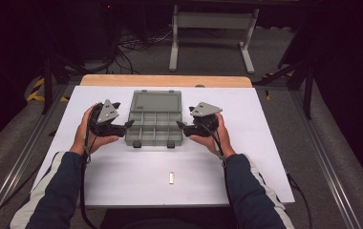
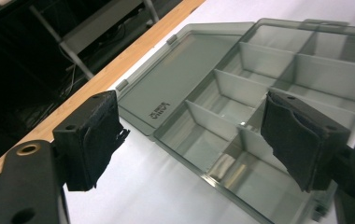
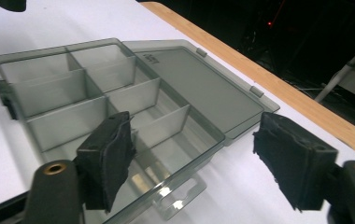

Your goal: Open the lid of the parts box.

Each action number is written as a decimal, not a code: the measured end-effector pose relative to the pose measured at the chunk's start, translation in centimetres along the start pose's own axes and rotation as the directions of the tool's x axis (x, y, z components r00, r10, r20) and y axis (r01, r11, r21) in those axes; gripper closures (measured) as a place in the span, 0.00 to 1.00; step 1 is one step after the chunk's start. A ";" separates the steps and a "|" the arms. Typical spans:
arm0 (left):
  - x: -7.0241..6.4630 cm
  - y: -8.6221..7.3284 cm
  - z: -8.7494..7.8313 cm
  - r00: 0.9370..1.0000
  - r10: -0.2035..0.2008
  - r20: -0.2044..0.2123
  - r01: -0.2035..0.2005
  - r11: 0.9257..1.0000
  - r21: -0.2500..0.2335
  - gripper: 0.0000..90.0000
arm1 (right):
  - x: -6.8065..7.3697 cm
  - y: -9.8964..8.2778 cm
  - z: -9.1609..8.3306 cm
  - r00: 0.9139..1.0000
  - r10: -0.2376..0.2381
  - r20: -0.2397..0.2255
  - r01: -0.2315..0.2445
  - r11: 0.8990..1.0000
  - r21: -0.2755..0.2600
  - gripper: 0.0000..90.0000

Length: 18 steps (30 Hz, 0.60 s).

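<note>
Organizer box (image 1: pixel 154 119) lies open, compartments empty. Left gripper (image 1: pixel 128 125) and right gripper (image 1: pixel 179 125) are held released, flanking it. Small part (image 1: pixel 171 178) should be approached squarely.

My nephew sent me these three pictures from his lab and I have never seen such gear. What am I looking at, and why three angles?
No robot here: a person sits at a table and holds a hand tool with two black jaws in each hand. The top picture comes from a fixed camera overhead; it shows the left gripper and the right gripper on either side of a grey plastic compartment box. The other two pictures come from small cameras riding on the tools, each looking out between its own padded fingers.

The box lies open on a white table, its lid folded flat toward the far wooden edge. The compartments I can see look empty. A small pale object lies nearer the person; it is too small to identify. Both tools stand open and hold nothing.
</note>
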<state>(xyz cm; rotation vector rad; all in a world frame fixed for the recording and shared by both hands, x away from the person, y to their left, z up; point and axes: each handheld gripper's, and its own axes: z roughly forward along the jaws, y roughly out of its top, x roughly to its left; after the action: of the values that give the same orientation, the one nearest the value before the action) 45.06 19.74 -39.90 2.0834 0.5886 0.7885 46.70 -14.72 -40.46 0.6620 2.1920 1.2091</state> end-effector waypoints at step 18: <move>-3.9 -2.9 -3.2 0.997 0.014 0.070 -0.007 0.996 -0.093 0.18 | 3.5 -1.7 -3.3 0.996 -0.061 -0.069 0.060 0.998 -0.017 0.24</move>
<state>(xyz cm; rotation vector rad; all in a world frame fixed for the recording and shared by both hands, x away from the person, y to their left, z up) 39.70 20.56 -42.02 2.0223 0.4940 0.7310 41.67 -15.22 -41.21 0.5509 2.2415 1.2329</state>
